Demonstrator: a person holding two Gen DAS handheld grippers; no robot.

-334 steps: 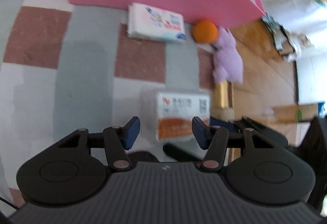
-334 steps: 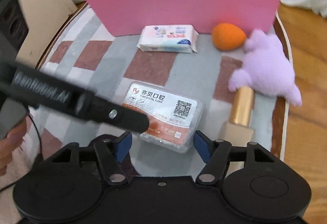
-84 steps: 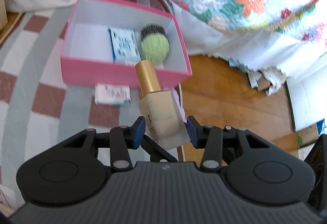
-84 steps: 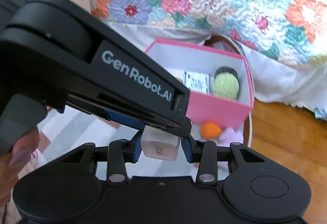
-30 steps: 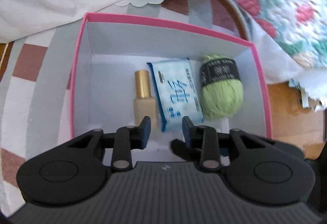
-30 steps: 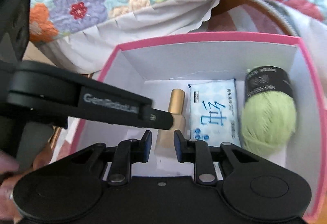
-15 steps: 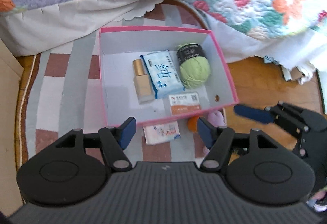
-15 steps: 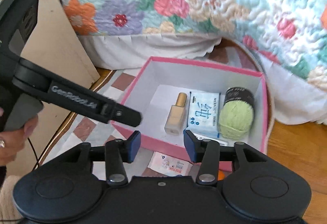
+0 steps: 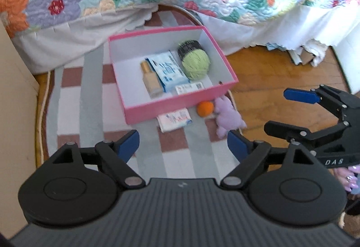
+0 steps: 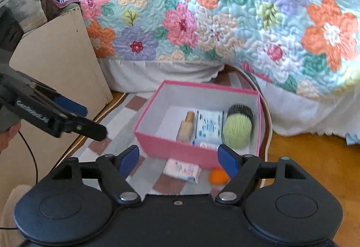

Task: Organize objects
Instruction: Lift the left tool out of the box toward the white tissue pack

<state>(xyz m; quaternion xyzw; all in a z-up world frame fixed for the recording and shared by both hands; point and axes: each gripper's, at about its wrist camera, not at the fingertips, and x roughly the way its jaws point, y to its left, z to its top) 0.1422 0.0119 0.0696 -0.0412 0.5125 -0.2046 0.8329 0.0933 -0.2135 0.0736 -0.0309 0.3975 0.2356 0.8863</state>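
Note:
A pink box [image 9: 180, 107] [image 10: 171, 145] stands on the checked rug. In it lie a gold-capped bottle [image 9: 153, 80], a blue tissue pack [image 9: 167, 70], a green yarn ball [image 9: 195, 62] and a small labelled case [image 9: 189, 88]. On the rug in front of it lie a white tissue pack [image 9: 174, 119], an orange ball [image 9: 205, 108] and a purple plush toy [image 9: 227, 117]. My left gripper [image 9: 183, 142] and right gripper [image 10: 177, 155] hover high above the rug on the near side of the box. Both sets of jaws are opening, with nothing between them.
A bed with a floral quilt [image 10: 225, 21] and white skirt rises behind the box. A beige board [image 10: 60, 62] stands at the left. Wooden floor [image 9: 270, 80] lies right of the rug, with torn paper [image 9: 308, 55] near the bed skirt.
Both grippers have risen and pulled back from the box, and their jaws have spread from nearly shut to wide. The bottle stays lying in the box.

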